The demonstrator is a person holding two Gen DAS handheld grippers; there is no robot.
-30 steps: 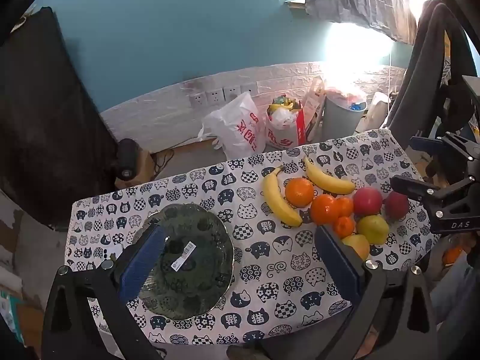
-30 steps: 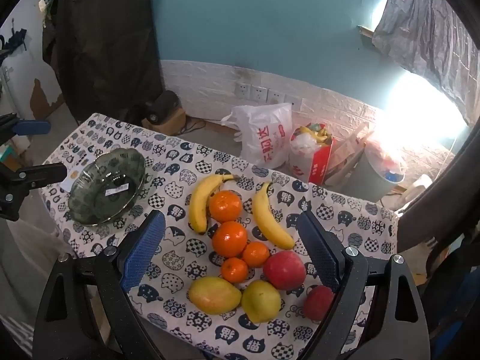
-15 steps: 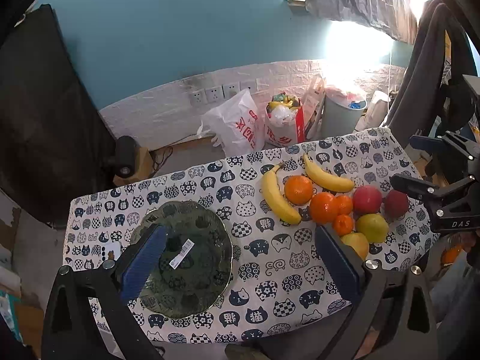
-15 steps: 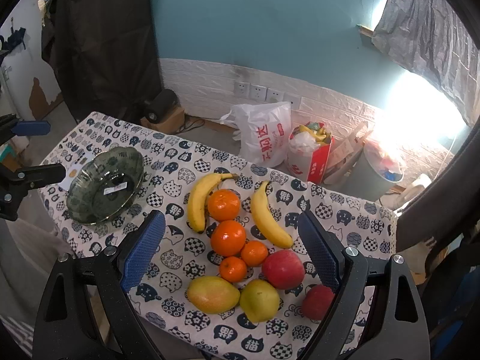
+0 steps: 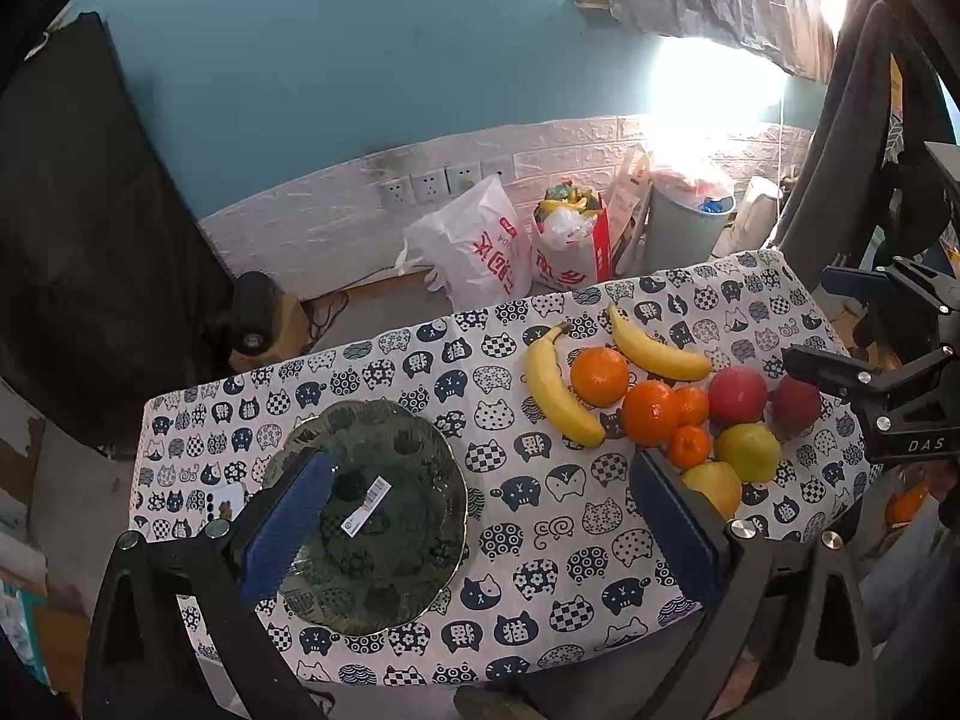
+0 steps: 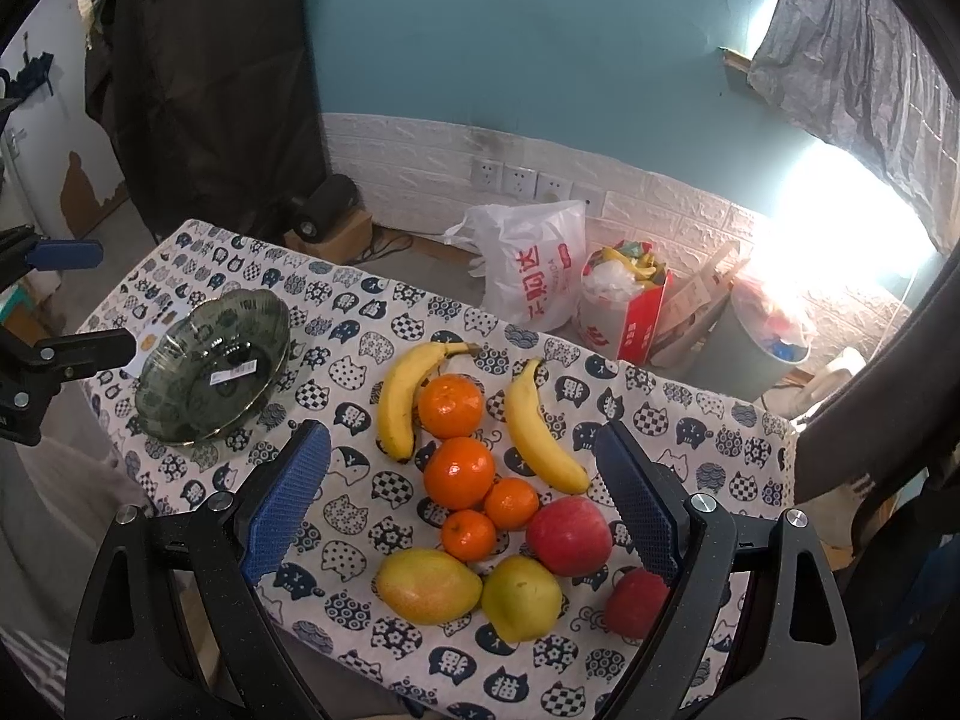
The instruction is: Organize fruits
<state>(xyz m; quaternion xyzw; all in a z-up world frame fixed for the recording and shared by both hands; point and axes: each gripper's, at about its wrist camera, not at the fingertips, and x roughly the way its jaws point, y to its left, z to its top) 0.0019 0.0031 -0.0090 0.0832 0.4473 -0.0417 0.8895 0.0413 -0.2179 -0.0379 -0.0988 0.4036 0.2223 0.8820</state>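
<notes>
Teal walls and a white brick skirting are framing a table (image 5: 420, 648) that is wearing a cat-print cloth, with a white shopping bag (image 6: 528, 276), a red carton (image 6: 624, 312) and a grey bin (image 6: 768, 348) crowding the floor behind it. Over the last second both views have been drifting only slightly, the table sliding a little in frame, so nothing has been picked up and the sorting is probably not yet started.

On the left wrist view, the left gripper (image 5: 480, 516) is hovering above the near edge, its blue pads spread wide and holding nothing, with one pad overlapping the green glass bowl (image 5: 384, 576), which is sitting empty but for a barcode sticker. On the right wrist view, the right gripper (image 6: 462, 504) is hanging equally wide and empty over the fruit cluster: two bananas (image 6: 399, 402), two oranges (image 6: 450, 407), two small tangerines (image 6: 510, 503), two red apples (image 6: 569, 534) and two yellow-green pears (image 6: 429, 585).

All the fruit is lying at the right end, well apart from the bowl. The pieces are packed touching one another, so a neighbour is likely to be nudged when the pads close; the small red apple near the cloth's edge looks most apt to roll off.
</notes>
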